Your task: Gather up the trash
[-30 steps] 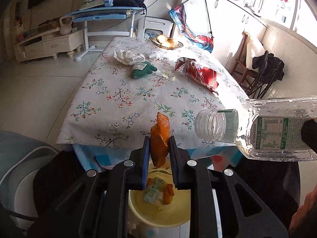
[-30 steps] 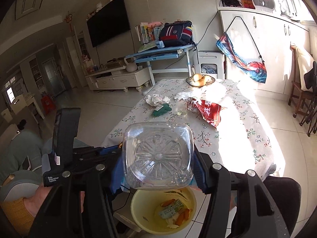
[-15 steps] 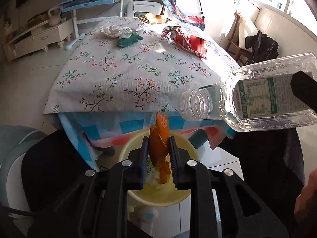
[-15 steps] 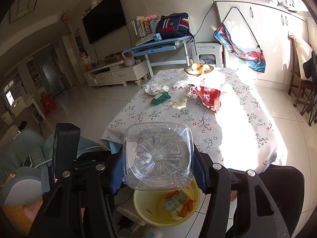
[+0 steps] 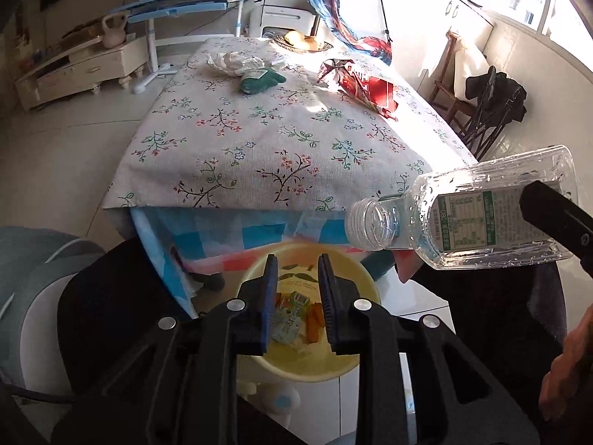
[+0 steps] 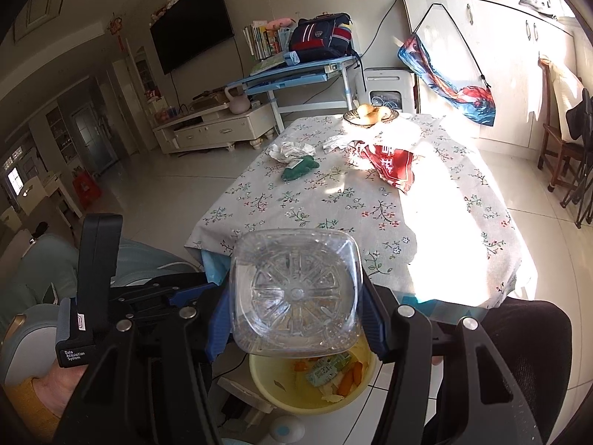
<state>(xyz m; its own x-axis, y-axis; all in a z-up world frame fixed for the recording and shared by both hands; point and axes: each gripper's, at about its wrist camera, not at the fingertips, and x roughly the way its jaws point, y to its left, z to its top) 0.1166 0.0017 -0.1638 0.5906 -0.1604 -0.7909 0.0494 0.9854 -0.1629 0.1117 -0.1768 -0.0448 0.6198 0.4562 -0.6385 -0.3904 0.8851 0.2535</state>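
The near edge of the table (image 5: 259,170), draped in a floral cloth, runs across the middle of the left wrist view, and below it, at lower centre, a yellow basin (image 5: 365,285) stands on the tiled floor between a black chair seat at lower left and black mesh at lower right, with bare floor open along the table's left side. The left gripper (image 5: 296,278) hangs just above the basin, its jaws having just been opening; they now stand a narrow gap apart with nothing between them, and through the gap show orange peel pieces (image 5: 315,320) and a small printed wrapper (image 5: 292,319) lying in the basin's bottom. In the right wrist view the right gripper (image 6: 294,293) is clamped on a clear, empty, uncapped plastic bottle (image 6: 294,293), its ribbed square base facing the camera at lower centre, directly over the basin (image 6: 267,382); in the left wrist view the same bottle (image 5: 463,218) lies nearly level at centre right, mouth pointing left, well clear of the left gripper. Farther up the table, upper centre, lie crumpled white paper (image 5: 233,61), a green wrapper (image 5: 261,79) and a torn red snack bag (image 5: 365,87), all well apart from both grippers.
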